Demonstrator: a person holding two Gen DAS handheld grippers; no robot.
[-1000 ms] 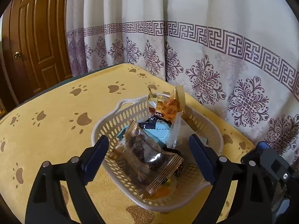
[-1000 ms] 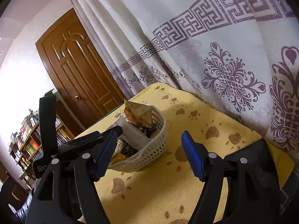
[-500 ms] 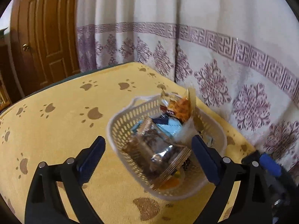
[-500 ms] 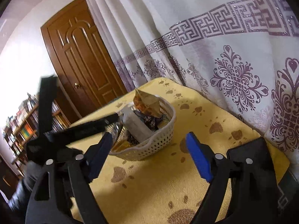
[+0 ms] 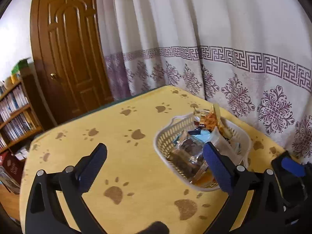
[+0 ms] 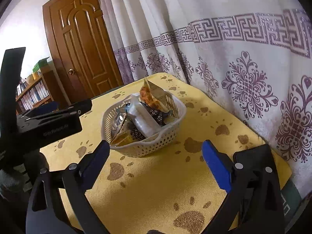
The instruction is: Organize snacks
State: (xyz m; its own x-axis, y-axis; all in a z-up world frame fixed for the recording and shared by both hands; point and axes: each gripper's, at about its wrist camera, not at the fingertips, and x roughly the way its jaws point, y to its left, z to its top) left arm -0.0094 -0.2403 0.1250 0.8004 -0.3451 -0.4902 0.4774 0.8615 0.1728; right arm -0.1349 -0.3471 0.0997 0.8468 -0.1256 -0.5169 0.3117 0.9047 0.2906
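Observation:
A white perforated basket (image 5: 165, 136) (image 6: 156, 146) stands on the yellow paw-print table near the curtain. It holds several snack packets: a clear packet of dark pieces (image 5: 187, 152), an orange packet (image 5: 211, 120) (image 6: 148, 95) standing upright, a white packet (image 6: 142, 117) and dark wrapped ones. My left gripper (image 5: 156, 165) is open and empty, above the table to the left of the basket. My right gripper (image 6: 156, 156) is open and empty, just in front of the basket. The left gripper's body (image 6: 48, 124) shows at the left of the right wrist view.
The yellow tablecloth (image 5: 117, 146) (image 6: 156, 185) covers the table. A patterned white curtain (image 5: 214, 58) hangs behind the table's far edge. A brown door (image 5: 68, 58) and a bookshelf (image 5: 13, 113) stand beyond the table on the left.
My left gripper has pulled back and swung left, so the basket now sits to its right. My right gripper has risen and faces the basket more squarely. Both stay open.

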